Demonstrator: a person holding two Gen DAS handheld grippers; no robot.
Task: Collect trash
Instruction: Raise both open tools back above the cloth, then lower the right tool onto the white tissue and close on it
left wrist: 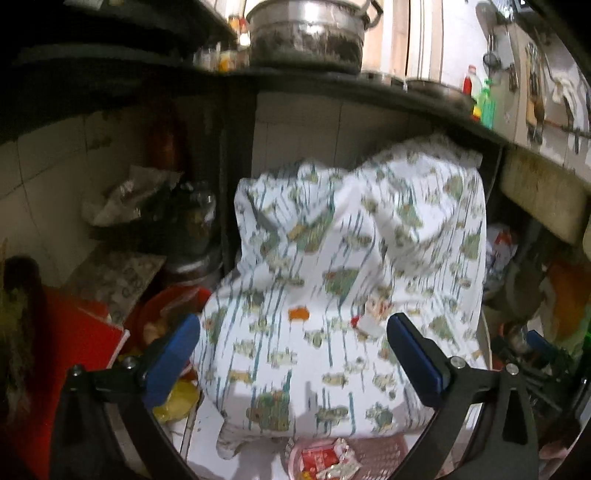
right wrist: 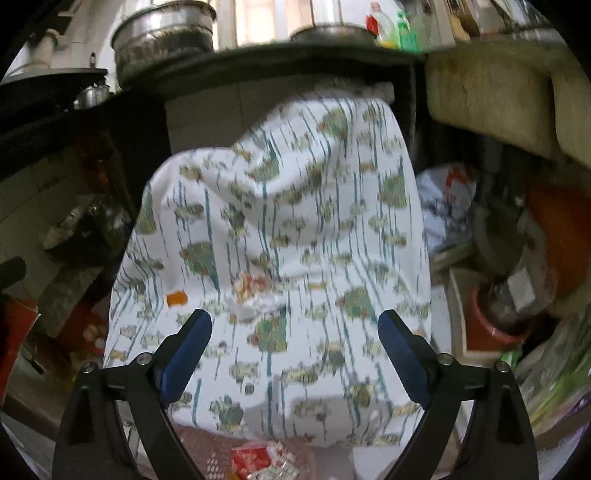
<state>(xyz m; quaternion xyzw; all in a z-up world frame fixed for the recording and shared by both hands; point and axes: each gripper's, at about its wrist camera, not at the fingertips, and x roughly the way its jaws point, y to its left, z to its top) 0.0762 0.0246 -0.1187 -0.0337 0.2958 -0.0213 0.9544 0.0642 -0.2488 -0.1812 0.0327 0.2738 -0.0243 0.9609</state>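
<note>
Under the dark counter edge (left wrist: 332, 79) a white patterned cloth (left wrist: 351, 258) covers a bulky shape, and small trash pieces lie on it: an orange scrap (left wrist: 298, 314) and a red-and-white crumpled wrapper (left wrist: 369, 314). No writing can be read anywhere; the pictures are blurred. Below the cloth, a pink perforated basket (left wrist: 384, 454) holds red and silver wrappers (left wrist: 325, 459). The left gripper (left wrist: 293, 354) has its jaws spread wide with nothing between them; the scraps lie just beyond its tips. The right gripper (right wrist: 295, 347) is also spread and empty, above the same cloth, and the basket wrappers sit low between its arms. A metal pot (left wrist: 306, 33) stands on the counter.
</note>
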